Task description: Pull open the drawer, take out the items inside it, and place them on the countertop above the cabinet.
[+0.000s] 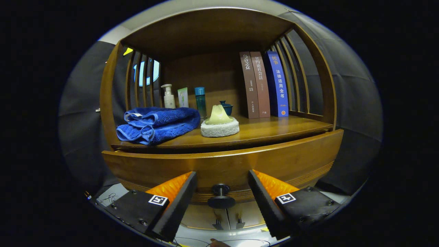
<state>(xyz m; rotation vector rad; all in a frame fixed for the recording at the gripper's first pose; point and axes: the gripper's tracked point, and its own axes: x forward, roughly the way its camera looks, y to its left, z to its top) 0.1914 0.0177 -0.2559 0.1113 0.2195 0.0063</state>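
The drawer (226,164) sits closed at the front of the wooden cabinet (109,103), its curved wooden face running right under the counter (274,130). A dark round knob (221,196) sticks out from the lower middle of the drawer front. The gripper (222,192) is spread wide, one finger on each side of that knob, and the knob stands in the gap between the fingertips without either finger touching it.

Above the drawer, on the counter, a folded blue towel (158,124) lies toward the left. Just beside it, nearer the middle, is a round white pad (220,128) with a pale yellow-green cone-shaped piece (218,116) resting on top. Behind that is a small dark blue pot (226,107) with a lid. Along the back wall behind the towel stand a white pump bottle (168,97), a small pale green tube (183,97) and a tall teal bottle (200,99). To the right, three books (264,84) stand upright side by side, two brown and one blue, close to the slatted side (295,79) of the cabinet. The other side has slats as well.

Below the drawer and between the fingers, a pale floor (205,216) shows.
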